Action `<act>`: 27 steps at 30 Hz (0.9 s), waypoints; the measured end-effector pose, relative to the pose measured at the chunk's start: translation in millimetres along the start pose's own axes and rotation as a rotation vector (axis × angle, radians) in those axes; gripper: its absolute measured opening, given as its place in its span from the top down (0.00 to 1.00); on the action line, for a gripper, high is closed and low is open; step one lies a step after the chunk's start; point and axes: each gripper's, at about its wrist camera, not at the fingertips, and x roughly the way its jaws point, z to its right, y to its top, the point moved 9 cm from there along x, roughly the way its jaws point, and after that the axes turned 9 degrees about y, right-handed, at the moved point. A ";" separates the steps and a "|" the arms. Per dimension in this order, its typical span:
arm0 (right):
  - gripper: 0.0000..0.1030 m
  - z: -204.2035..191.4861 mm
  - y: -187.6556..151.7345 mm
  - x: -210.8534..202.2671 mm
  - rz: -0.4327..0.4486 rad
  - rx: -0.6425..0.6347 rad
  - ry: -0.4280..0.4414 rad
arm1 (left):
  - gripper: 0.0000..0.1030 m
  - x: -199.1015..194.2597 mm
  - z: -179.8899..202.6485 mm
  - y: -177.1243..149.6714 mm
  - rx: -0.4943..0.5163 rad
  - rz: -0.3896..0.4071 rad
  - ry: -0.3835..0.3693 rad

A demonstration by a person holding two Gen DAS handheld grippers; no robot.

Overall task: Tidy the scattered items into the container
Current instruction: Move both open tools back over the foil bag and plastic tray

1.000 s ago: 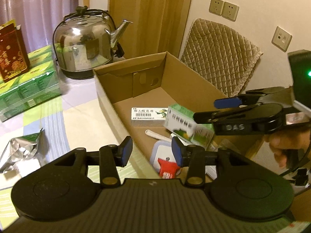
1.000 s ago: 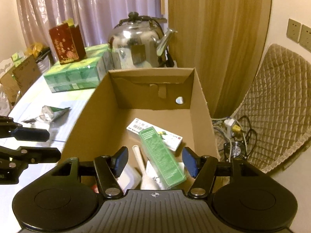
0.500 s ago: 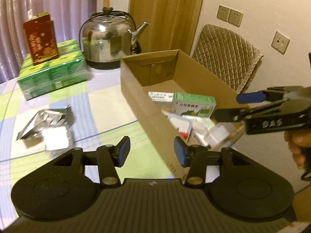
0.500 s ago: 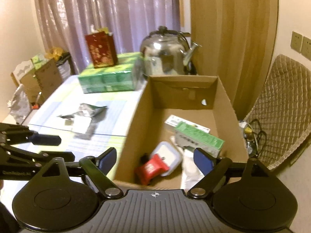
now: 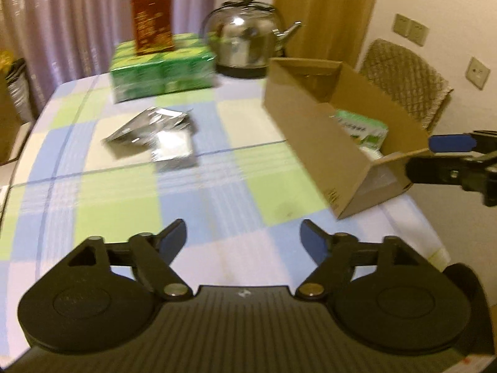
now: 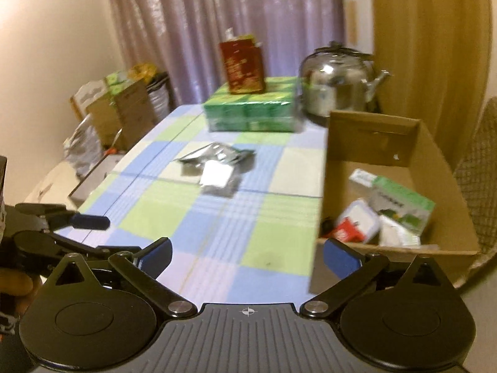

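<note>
Black-framed left gripper (image 5: 242, 237) nearest, low over checked tablecloth (image 5: 198, 205); jaws parting, blue pads wide, nothing between them. Right gripper (image 6: 247, 253) likewise over the cloth at the near edge, jaws spreading to full width, empty; its right pad just in front of the near left corner of the cardboard box (image 6: 435, 161). Seen from the left wrist, right gripper off the box's near right corner, apart from it. Box open-topped at the right side of the table, holding a red packet (image 6: 348, 233) nearest, a white lidded container (image 6: 362, 217) behind it, a green-and-white carton (image 6: 400, 202) to the right, and a flat white carton (image 6: 360, 178) farther in. Mid-table, left of the box and well apart from it: crumpled silver foil pouch (image 6: 214, 155) with a white packet (image 6: 216, 177) on its near edge, both outside the box. Farther: wrapped green pack (image 6: 251, 108) with dark red box (image 6: 242, 65) upright on top; steel kettle (image 6: 338, 87) to its right, behind the cardboard box. Curtain (image 6: 223, 15) at the far wall. Motion blur throughout.
</note>
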 end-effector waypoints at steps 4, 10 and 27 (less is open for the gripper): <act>0.02 -18.3 -10.7 11.7 -0.031 -0.010 0.024 | 0.15 -8.6 -27.6 -20.3 -0.027 -0.016 0.045; 0.02 -38.2 -23.0 28.0 -0.067 -0.014 0.050 | 0.09 -17.7 -54.9 -37.0 -0.047 -0.026 0.098; 0.02 -54.0 -36.7 52.1 -0.138 -0.025 0.045 | 0.05 -22.6 -76.7 -63.2 -0.102 -0.053 0.113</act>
